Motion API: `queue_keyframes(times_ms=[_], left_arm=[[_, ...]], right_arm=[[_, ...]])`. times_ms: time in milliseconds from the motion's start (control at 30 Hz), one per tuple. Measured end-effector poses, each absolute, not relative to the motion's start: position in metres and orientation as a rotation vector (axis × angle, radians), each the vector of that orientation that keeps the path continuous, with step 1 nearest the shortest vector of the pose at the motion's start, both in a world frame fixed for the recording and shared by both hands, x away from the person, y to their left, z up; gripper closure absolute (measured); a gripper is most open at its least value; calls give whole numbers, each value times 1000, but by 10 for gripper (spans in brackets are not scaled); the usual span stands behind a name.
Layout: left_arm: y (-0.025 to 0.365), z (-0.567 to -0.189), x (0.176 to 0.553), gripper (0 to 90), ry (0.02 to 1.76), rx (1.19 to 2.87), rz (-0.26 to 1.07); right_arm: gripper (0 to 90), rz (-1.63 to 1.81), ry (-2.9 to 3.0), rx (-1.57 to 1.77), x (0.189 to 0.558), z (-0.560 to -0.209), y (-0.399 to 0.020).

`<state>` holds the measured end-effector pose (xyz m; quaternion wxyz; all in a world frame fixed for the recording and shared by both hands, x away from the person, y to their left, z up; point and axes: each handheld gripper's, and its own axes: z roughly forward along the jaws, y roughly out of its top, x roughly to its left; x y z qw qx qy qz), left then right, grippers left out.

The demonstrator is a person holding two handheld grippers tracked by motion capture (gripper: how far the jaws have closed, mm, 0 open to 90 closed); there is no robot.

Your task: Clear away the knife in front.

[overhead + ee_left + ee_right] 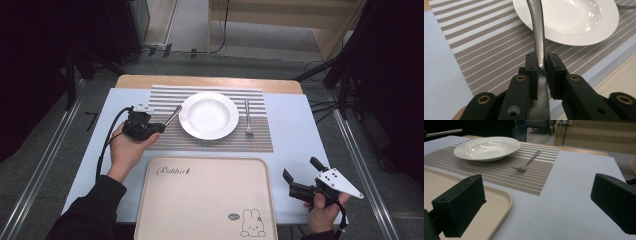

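My left gripper [161, 127] [541, 62] is shut on a slim metal piece of cutlery [173, 115] [537, 30]. It holds the piece above the left part of the striped placemat [215, 141] [486, 50], with the free end pointing toward the white plate [208, 115] [574, 20]. Which kind of utensil it is I cannot tell. A fork [247, 120] [527, 163] lies on the mat to the right of the plate [486, 147]. My right gripper [300, 167] [536, 205] is open and empty, low over the table at the near right.
A beige tray [205, 200] [496, 202] with a rabbit print lies at the near edge, between my hands. A pale blue cloth [292, 125] covers the table. Dark stands and cables flank the table on both sides.
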<state>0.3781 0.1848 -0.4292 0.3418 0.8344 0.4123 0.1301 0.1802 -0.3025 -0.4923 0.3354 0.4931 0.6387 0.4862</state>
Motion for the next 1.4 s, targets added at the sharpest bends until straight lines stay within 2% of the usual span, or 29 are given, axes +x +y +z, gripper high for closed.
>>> queue_keyframes(times_ms=[1400], left_arm=[[171, -443, 291, 793, 900, 2173, 292]], right_arm=[[0, 1264, 1672, 1285, 180, -492, -300]])
